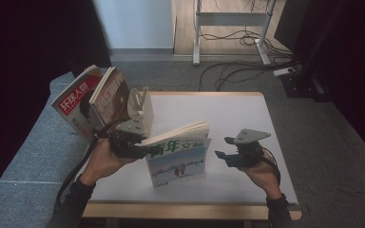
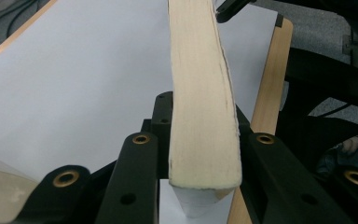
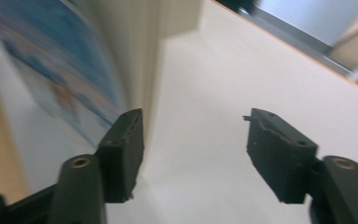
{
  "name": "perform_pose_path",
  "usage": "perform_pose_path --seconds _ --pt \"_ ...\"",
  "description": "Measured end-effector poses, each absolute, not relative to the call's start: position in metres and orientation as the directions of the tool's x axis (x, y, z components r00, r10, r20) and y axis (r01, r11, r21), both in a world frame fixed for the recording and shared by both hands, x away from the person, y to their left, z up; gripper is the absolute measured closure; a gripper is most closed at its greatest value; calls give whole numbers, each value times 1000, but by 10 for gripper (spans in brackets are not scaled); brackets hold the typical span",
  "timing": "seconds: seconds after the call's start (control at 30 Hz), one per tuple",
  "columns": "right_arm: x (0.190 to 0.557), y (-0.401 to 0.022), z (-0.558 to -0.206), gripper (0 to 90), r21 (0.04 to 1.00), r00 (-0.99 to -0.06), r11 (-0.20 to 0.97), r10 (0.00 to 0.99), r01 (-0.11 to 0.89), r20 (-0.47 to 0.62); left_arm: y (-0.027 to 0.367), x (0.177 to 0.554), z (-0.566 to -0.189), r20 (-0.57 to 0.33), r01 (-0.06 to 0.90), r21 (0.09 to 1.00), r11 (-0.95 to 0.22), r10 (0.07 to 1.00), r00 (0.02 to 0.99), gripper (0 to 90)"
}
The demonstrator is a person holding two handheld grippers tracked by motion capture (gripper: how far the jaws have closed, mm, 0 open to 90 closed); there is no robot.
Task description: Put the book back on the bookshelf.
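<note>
**Left jaws gripping upright magazine; right jaws standing apart beside it**

Left gripper (image 1: 145,151): clamping the thick page block of the magazine (image 1: 178,159) at its left edge, jaws pressing on both faces. In the left gripper view, cream page edges (image 2: 204,107) rising between the two black jaws, block bowing slightly, jaws flush against it on either side. Person's left hand (image 1: 102,159) wrapping the gripper body, cable trailing down along the dark sleeve.

Right gripper (image 1: 225,156): jaws standing well apart, gripping nothing. In the right gripper view, one fingertip (image 3: 123,140) sitting just beside the magazine's curved cover and page edge; contact impossible to tell through the blur. Other fingertip (image 3: 277,149) hanging over bare tabletop. Right hand (image 1: 261,173) holding the gripper from below, near the magazine's right edge in the high view.

Magazine standing upright near the front middle of the white table (image 1: 228,114), snowy blue cover facing the person, pages fanning slightly at the top.

Farther out: a pale bookend rack (image 1: 140,107) sitting at the table's left edge, two more magazines (image 1: 92,97) leaning against it, red-titled cover outermost. Grey floor and cables beyond.
</note>
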State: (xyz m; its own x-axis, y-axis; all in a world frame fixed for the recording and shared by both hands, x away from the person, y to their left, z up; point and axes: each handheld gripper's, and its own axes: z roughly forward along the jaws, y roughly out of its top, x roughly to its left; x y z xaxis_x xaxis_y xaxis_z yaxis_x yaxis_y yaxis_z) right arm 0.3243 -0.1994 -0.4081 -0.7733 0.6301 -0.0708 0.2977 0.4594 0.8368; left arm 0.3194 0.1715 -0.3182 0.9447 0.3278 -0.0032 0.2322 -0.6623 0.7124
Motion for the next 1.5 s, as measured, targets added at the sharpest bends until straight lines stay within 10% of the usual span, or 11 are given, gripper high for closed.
perform_pose_path --seconds 0.27,0.63,1.5 --pt "335 -225 -460 156 801 -653 421 756 425 -51 171 319 -319 1 234 716 -658 336 942 731" --pt "338 -240 -517 126 748 -566 376 824 547 0 169 321 -319 -26 278 735 -619 384 923 740" --pt "336 -246 -537 0 719 -506 352 862 600 0 178 329 -296 -39 350 745 -568 487 872 743"
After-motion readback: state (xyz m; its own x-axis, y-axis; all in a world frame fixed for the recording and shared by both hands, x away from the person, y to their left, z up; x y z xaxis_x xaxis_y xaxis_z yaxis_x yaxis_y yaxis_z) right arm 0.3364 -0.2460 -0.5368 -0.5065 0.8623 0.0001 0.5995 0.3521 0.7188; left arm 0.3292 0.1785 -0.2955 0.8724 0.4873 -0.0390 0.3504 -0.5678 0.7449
